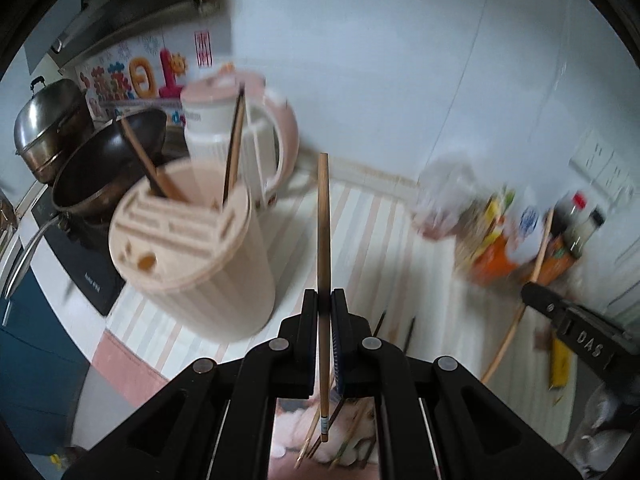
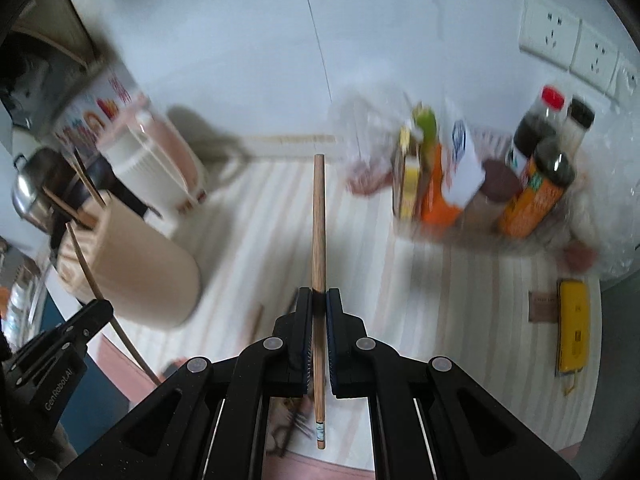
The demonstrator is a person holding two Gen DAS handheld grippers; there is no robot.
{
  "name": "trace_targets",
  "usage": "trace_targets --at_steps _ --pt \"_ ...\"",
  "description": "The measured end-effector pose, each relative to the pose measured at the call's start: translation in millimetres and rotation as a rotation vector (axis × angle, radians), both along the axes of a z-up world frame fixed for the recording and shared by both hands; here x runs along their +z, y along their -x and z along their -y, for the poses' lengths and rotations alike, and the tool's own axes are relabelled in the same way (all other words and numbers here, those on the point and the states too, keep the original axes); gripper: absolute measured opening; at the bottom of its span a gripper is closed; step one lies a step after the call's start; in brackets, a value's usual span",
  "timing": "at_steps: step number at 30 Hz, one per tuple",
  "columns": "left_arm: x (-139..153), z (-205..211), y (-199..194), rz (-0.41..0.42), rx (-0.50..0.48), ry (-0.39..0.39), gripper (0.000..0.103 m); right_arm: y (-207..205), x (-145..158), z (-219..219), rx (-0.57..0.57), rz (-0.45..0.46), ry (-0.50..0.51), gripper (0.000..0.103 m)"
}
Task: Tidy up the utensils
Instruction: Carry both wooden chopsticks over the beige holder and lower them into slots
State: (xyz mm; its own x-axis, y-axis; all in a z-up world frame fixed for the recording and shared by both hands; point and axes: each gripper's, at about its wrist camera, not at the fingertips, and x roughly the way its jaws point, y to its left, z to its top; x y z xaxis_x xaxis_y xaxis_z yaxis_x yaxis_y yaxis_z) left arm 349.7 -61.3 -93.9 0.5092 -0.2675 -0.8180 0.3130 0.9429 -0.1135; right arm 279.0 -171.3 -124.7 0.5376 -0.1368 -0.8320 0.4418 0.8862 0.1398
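Surface: striped pink-and-white mat (image 2: pixel 360 240) on a kitchen counter.
Room: white tiled wall (image 1: pixel 380 60), wall sockets (image 2: pixel 568 36) at 2 o'clock, wok (image 1: pixel 104 160) at 9 o'clock.
Writing: "DAS" and "GenRoboAI" on the gripper bodies.
Left gripper (image 1: pixel 324 304): clamped on a wooden chopstick (image 1: pixel 323 220).
Right gripper (image 2: pixel 319 300): clamped on another chopstick (image 2: pixel 319 220).
Utensil holder (image 1: pixel 192 248): 9 o'clock, beige, holding chopsticks.

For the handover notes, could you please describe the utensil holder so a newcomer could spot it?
On the striped countertop mat, left of centre, stands the beige ribbed utensil holder, in front of the pink-and-white kettle. Only it has a slotted lid with chopsticks poking out.
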Motion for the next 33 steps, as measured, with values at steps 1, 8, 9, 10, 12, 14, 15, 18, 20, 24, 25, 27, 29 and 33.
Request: trace_targets --at_steps 1,8,9,10,12,14,15,18,20,24,25,27,29,33 --pt "9.1 -0.8 -3.5 0.011 0.005 0.016 0.004 -2.5 7.0 1.0 -0.001 0.016 0.0 0.007" --pt "77.2 -18.3 -33.3 0.12 0.06 0.085 0.004 -35.4 63.0 -5.6 0.004 0.156 -0.015 0.007" --pt "86.5 -23.9 -38.3 0.135 0.072 0.092 0.004 -40.5 68.5 -8.7 0.008 0.169 -0.018 0.007" --pt "96.1 -30.9 -43.4 0.155 0.086 0.094 0.004 -46.7 74.2 -11.8 0.015 0.187 -0.026 0.007" --pt "112.6 -46.4 -53.9 0.19 0.116 0.094 0.004 -61.6 86.9 -22.5 0.032 0.231 -0.045 0.007" --pt "125.3 -63.1 -67.0 0.217 0.149 0.091 0.004 -76.2 96.7 -34.3 0.047 0.268 -0.063 0.007" --pt "128.8 -70.3 -73.1 0.228 0.163 0.086 0.004 -85.8 101.5 -42.1 0.058 0.287 -0.075 0.007" --pt "134.5 -93.0 -97.3 0.243 0.208 0.083 0.004 -113.5 110.5 -62.3 0.075 0.333 -0.1 0.007" --pt "132.2 -105.1 -110.5 0.247 0.228 0.08 0.004 -133.2 112.5 -77.5 0.084 0.354 -0.116 0.007" --pt "120.1 -122.1 -136.8 0.231 0.244 0.092 0.004 -160.7 114.5 -105.5 0.091 0.397 -0.111 0.007" --pt "114.8 -125.3 -142.5 0.221 0.243 0.098 0.004 -166.4 114.6 -112.3 0.093 0.405 -0.109 0.007" --pt "100.5 -129.8 -154.5 0.196 0.24 0.102 0.004 -177.5 109.7 -121.4 0.098 0.408 -0.102 0.007" --pt "90.1 -132.5 -161.4 0.178 0.239 0.101 0.004 -188.9 102.2 -126.1 0.105 0.401 -0.102 0.007" --pt "73.0 -136.3 -168.1 0.153 0.243 0.103 0.004 -202.2 84.3 -136.0 0.122 0.374 -0.091 0.007"
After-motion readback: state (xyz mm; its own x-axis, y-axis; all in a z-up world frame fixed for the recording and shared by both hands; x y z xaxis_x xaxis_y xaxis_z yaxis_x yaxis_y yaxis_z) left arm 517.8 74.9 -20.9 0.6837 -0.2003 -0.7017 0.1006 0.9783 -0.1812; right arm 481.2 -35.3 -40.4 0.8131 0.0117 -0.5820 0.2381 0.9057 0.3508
